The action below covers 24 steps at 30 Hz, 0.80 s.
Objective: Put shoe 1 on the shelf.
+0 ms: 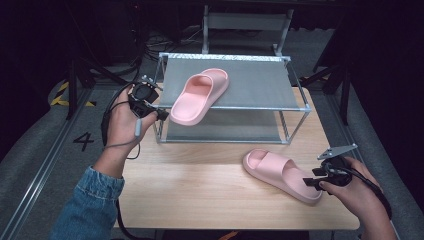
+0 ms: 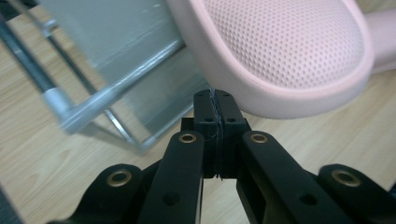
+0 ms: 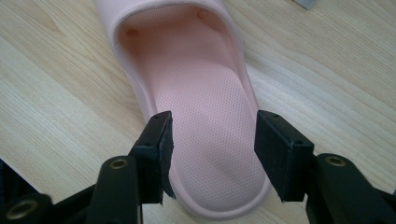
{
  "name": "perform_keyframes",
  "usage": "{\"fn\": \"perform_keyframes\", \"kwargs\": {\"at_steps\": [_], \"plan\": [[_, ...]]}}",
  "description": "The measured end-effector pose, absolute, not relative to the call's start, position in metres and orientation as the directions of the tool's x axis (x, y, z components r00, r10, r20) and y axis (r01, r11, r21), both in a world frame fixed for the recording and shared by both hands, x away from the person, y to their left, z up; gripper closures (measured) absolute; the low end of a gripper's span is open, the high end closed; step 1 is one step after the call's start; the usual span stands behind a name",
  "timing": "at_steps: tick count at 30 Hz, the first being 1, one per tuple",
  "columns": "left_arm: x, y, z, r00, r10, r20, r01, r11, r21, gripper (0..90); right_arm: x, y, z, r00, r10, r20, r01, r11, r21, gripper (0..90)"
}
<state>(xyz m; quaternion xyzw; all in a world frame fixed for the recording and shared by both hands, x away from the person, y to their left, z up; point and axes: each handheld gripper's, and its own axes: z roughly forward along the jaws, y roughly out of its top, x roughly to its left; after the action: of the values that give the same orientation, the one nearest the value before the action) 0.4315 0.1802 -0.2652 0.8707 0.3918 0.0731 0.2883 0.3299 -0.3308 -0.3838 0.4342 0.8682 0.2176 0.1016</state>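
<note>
The left gripper (image 1: 161, 114), jaws pressed together, sits just beside the heel of the slipper on the rack (image 1: 199, 95). The right gripper (image 3: 212, 154), jaws apart, straddles the heel of the tabletop slipper (image 1: 281, 174), whose length runs away from it.

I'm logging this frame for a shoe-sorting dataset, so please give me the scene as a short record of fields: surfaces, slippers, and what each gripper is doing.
surface: light wooden table
rack: two-tier metal-framed shoe rack with grey fabric shelves, standing on the table
slipper one: pink foam slide slipper on the top shelf, heel overhanging the front rail
slipper two: matching pink slide slipper flat on the table, near right
left gripper: jaws closed together, just beneath the overhanging heel
right gripper: jaws open, either side of the table slipper's heel
</note>
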Motion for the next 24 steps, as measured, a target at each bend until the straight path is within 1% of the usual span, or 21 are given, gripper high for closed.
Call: {"fn": "perform_keyframes", "kwargs": {"at_steps": [2,11,14,16,20,24], "plan": [[0.431,0.178,-0.266,0.690,0.716,-0.103,0.636,-0.532,0.559,89.5,0.330,-0.331,-0.384,-0.604,0.797,0.013,0.709,0.530,0.465,48.4],[0.433,0.142,-0.269,0.750,0.646,-0.140,0.592,-0.562,0.578,89.1,0.330,-0.331,-0.384,-0.605,0.796,0.012,0.708,0.530,0.466,48.4],[0.431,0.132,-0.269,0.758,0.642,-0.113,0.576,-0.578,0.577,88.7,0.330,-0.331,-0.384,-0.604,0.797,0.011,0.708,0.531,0.465,48.4],[0.425,0.130,-0.266,0.755,0.650,-0.087,0.569,-0.585,0.578,87.9,0.330,-0.330,-0.384,-0.605,0.796,0.013,0.708,0.531,0.465,48.4],[0.409,0.124,-0.261,0.774,0.628,-0.083,0.549,-0.600,0.582,86.8,0.331,-0.330,-0.386,-0.607,0.795,0.013,0.709,0.533,0.462,48.5],[0.394,0.112,-0.259,0.807,0.584,-0.088,0.516,-0.626,0.584,85.7,0.330,-0.328,-0.386,-0.611,0.792,0.013,0.707,0.538,0.459,48.5]]}}
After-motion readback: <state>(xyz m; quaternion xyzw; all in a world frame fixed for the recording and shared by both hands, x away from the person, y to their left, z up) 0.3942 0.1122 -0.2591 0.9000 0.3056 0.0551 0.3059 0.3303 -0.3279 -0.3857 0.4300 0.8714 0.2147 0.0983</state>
